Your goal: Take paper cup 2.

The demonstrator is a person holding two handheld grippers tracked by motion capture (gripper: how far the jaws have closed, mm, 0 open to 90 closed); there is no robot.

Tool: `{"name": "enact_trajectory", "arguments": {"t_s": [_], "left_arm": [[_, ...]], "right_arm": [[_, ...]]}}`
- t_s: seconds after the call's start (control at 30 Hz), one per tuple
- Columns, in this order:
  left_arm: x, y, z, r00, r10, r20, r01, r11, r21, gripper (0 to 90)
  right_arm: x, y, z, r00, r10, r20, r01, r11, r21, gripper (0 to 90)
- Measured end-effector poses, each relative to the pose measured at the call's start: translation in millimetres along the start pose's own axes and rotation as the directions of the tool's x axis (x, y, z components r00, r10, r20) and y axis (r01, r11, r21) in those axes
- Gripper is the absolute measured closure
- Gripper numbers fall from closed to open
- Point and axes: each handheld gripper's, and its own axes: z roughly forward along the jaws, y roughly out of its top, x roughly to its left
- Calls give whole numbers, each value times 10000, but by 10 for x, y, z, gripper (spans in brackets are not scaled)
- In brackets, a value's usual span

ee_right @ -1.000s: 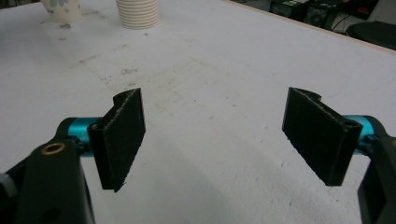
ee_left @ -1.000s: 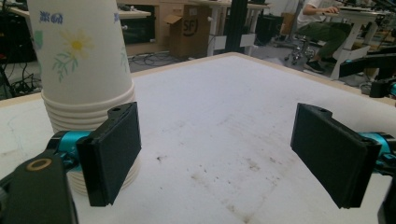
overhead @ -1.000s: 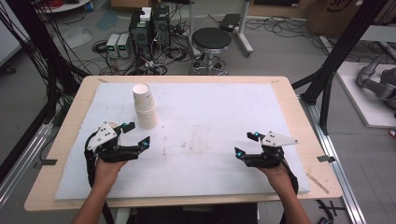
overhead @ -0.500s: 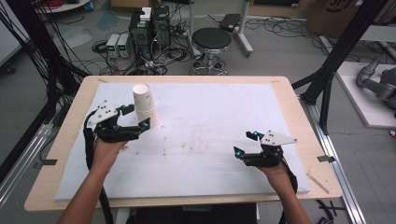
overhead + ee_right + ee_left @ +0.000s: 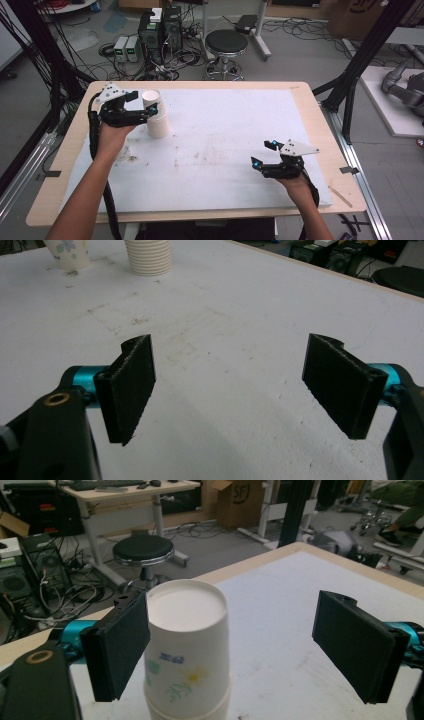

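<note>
Cup stack (image 5: 155,114) upright at table's far-left; left gripper (image 5: 145,106) jaws apart, just been opening, top cup (image 5: 186,645) between pads w/o clamp. Center it, squeeze gently, lift straight. Right gripper (image 5: 265,153) apart, idle.

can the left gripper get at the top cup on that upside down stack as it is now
Probably yes. The left gripper already has its open jaws either side of the top cup of the stack, one pad beside its wall, nothing in between.
</note>
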Motion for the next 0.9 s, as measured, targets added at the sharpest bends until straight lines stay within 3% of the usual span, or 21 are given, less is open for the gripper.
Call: {"name": "enact_trajectory", "arguments": {"t_s": [0.27, 0.5, 0.73, 0.9], "left_arm": [[149, 29, 265, 9989, -424, -192, 435, 9973, 591, 152], [195, -16, 458, 9985, -502, -221, 523, 9927, 1085, 155], [202, -48, 527, 9985, -370, -411, 427, 9882, 1472, 235], [198, -40, 517, 9990, -228, -386, 281, 9894, 1426, 327]], "right_arm": [[-8, -9, -10, 10000, 28, -12, -28, 10000, 21, 218], [-12, -16, -21, 10000, 62, -2, -62, 10000, 27, 218], [-15, -21, -27, 10000, 41, -31, -41, 10000, 33, 219], [-23, -27, -36, 10000, 21, 5, -21, 10000, 38, 219]]}}
